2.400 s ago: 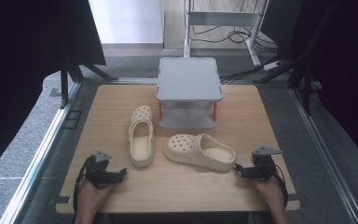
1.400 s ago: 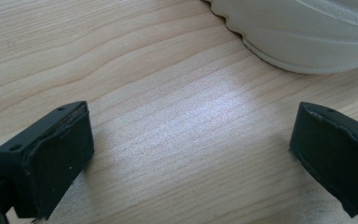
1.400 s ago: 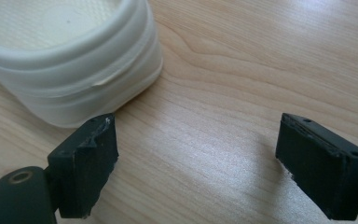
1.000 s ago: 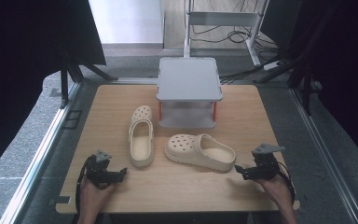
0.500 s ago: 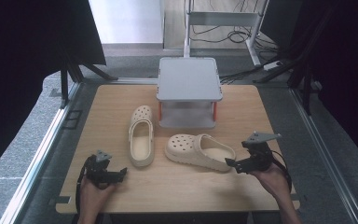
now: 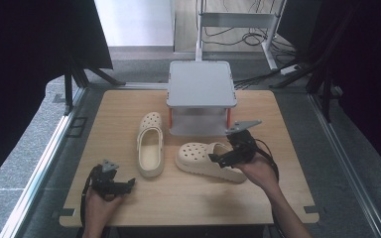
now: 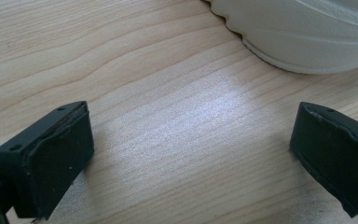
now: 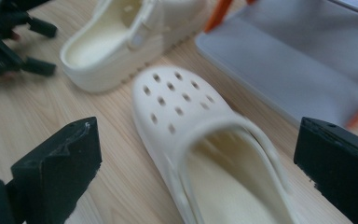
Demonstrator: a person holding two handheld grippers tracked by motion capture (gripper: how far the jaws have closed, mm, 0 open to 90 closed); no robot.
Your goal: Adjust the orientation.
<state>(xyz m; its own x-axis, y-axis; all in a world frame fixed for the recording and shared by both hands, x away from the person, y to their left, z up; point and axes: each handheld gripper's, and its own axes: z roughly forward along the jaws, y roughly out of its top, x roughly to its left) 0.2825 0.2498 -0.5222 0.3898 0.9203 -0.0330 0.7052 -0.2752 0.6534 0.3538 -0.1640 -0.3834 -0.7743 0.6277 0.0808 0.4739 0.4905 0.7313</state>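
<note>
Two cream clogs lie on the wooden table [image 6: 188,198]. The left clog [image 6: 150,144] points away from me; the right clog [image 6: 208,161] lies crosswise with its toe to the left. My right gripper [image 6: 217,159] hovers open over the right clog's heel, and in the right gripper view that clog [image 8: 205,140] sits between the wide-apart jaws. My left gripper [image 6: 129,184] rests open near the front left edge, just short of the left clog's heel [image 7: 303,32], with bare wood between its jaws.
A grey two-tier stand [image 6: 201,84] with orange legs sits at the back centre of the table, its lower shelf [image 8: 298,60] just beyond the right clog. Metal rails run along both table sides. Dark curtains hang left and right.
My right gripper has moved from the front right of the table leftward and forward, up over the heel of the right clog. The left gripper has stayed put.
</note>
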